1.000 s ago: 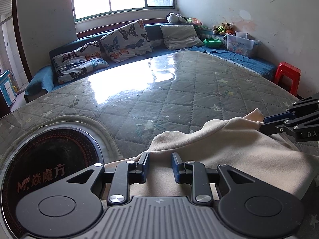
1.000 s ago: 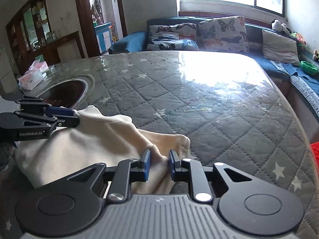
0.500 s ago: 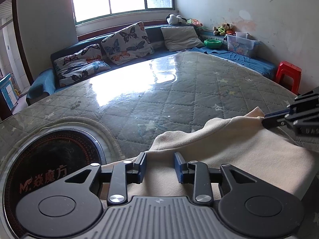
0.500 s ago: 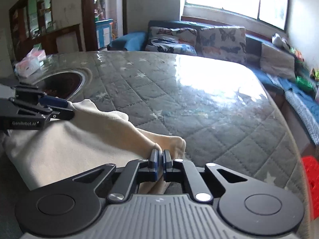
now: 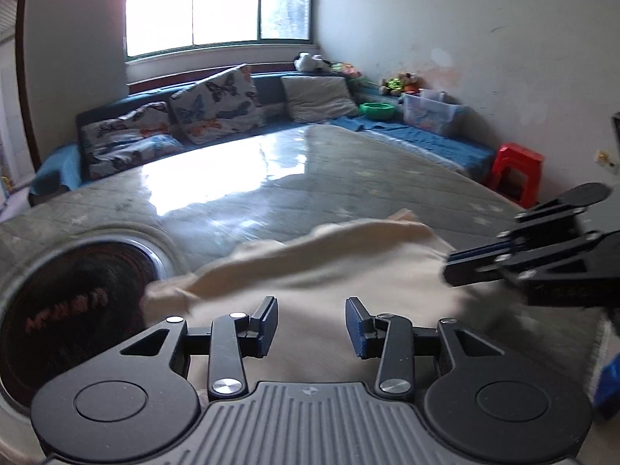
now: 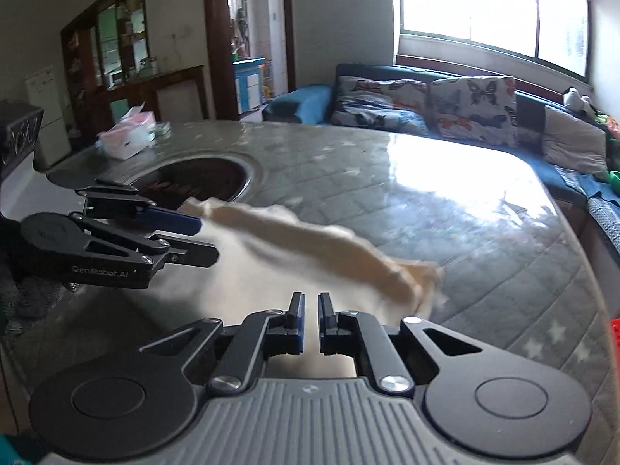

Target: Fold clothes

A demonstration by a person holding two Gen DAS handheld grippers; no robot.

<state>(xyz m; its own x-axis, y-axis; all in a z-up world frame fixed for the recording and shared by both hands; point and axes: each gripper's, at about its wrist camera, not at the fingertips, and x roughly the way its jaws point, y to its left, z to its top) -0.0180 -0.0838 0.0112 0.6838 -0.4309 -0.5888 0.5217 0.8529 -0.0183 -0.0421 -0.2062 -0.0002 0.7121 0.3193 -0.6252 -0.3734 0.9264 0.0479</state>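
My left hand-held gripper (image 5: 312, 310) is nearest in its own view, fingers spread; its jaws have just been opening, and the cream garment (image 5: 329, 271) lies under the gap with neither pad pressing on it. My right hand-held gripper (image 6: 310, 302) has its fingers drawn almost together, only a sliver between them, pinching the near edge of the cream garment (image 6: 302, 244). Seen from the left wrist, the right hand-held gripper (image 5: 445, 269) comes in from the right side and its blue-padded tips meet the cloth's edge there. From the right wrist, the left hand-held gripper (image 6: 207, 241) reaches in from the left, its tips over the cloth's left part. The garment is blurred and runs as a raised, rumpled ridge between the two grippers, on the near part of the quilted, glossy counter (image 5: 348, 193). Just beyond the cloth's left end a dark round inset (image 5: 66, 302) is sunk into the counter, and the cloth's corner reaches its rim. Further along that side a tissue box (image 6: 124, 139) rests near the counter's edge. Past the counter stands a blue sofa with butterfly cushions (image 5: 209, 112), then a green bowl (image 5: 378, 110), a clear plastic bin (image 5: 430, 114) and a red stool (image 5: 515, 170) along the wall. A bright window (image 5: 217, 4) is above the sofa.
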